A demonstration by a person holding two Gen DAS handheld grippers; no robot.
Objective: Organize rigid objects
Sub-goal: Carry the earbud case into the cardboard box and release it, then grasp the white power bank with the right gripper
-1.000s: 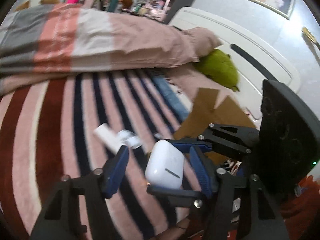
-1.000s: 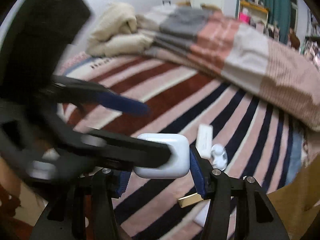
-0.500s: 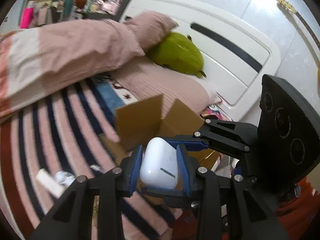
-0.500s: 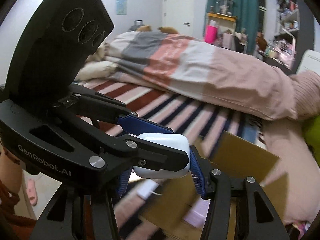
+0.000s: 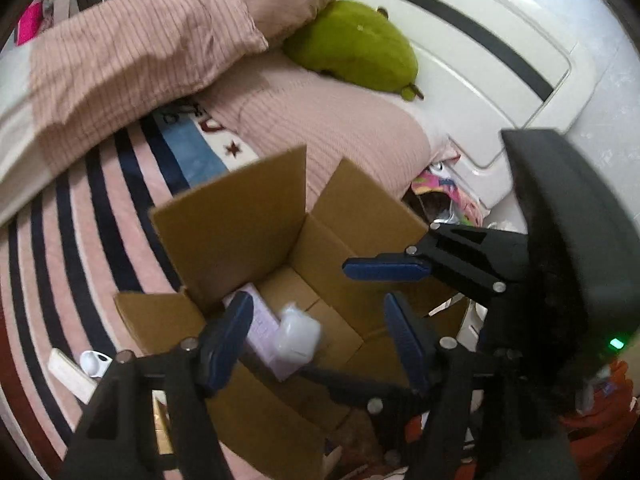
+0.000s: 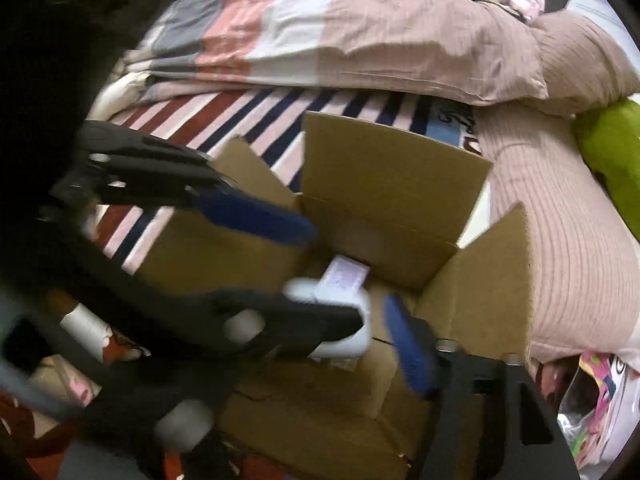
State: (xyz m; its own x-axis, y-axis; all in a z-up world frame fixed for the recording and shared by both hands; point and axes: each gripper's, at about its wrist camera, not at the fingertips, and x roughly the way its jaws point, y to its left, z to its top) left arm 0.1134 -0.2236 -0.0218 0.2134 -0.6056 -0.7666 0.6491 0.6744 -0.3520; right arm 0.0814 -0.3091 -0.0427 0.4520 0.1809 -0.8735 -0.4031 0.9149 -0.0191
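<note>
Left wrist: left gripper (image 5: 320, 332) fingers spread above cardboard box (image 5: 224, 216), white case (image 5: 298, 334) loose between.

Cardboard box (image 5: 224, 232): on striped bedspread (image 5: 80, 248), flaps raised. Inside: flat packet (image 5: 260, 328), earbud case (image 5: 298, 336) at its 3 o'clock, touching. Outside box at 9 o'clock: stick (image 5: 70, 372), small round item (image 5: 93, 361). Plush (image 5: 356, 46) at 12 o'clock, against headboard (image 5: 472, 60).

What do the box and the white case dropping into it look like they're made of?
The box: plain brown corrugated cardboard, matte, with creased fold-up flaps. The white case: probably smooth hard plastic with rounded corners, though motion blur hides its finish.
</note>
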